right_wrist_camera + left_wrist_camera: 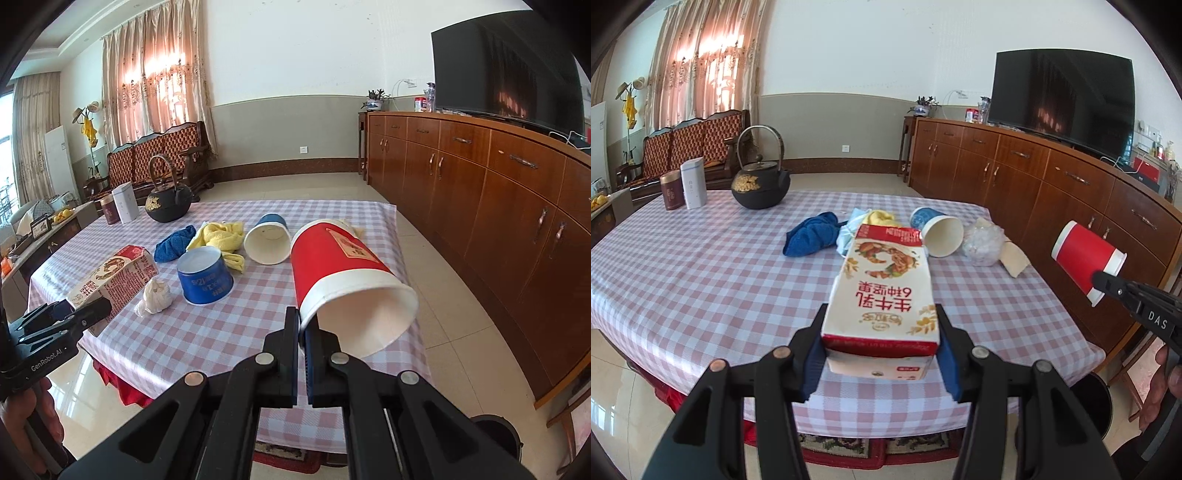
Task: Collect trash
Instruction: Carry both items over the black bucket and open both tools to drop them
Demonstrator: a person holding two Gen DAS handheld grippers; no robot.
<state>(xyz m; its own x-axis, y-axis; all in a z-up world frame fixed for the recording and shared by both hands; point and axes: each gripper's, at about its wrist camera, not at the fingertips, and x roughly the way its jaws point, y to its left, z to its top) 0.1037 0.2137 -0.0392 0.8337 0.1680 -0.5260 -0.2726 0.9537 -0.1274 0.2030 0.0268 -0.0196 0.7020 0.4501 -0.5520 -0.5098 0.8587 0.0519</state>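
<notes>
Left gripper: jaws clamped on the sides of a milk carton, held off the table with its printed face up and its far end pointing to 12 o'clock. Right gripper: jaws pinched together on the rim of a red cup, which hangs in the air, mouth toward the camera at about 4 o'clock, base tilted away toward 11 o'clock; seen from the left wrist it floats past the table's edge at 3 o'clock, in front of the sideboard. Table, checked cloth, holding: white-lined blue cup on its side, mouth toward the camera, at 12 o'clock of the right gripper; blue tub, upside down, at 10 o'clock; crumpled tissue just beside the tub, between it and the carton; yellow cloth and blue cloth touching, behind the tub; clear plastic wad and paper scrap near the sideboard-side edge. Far end: kettle, white box, brown tin. On the sideboard: TV. Floor, lower right: dark bin, partly hidden.
</notes>
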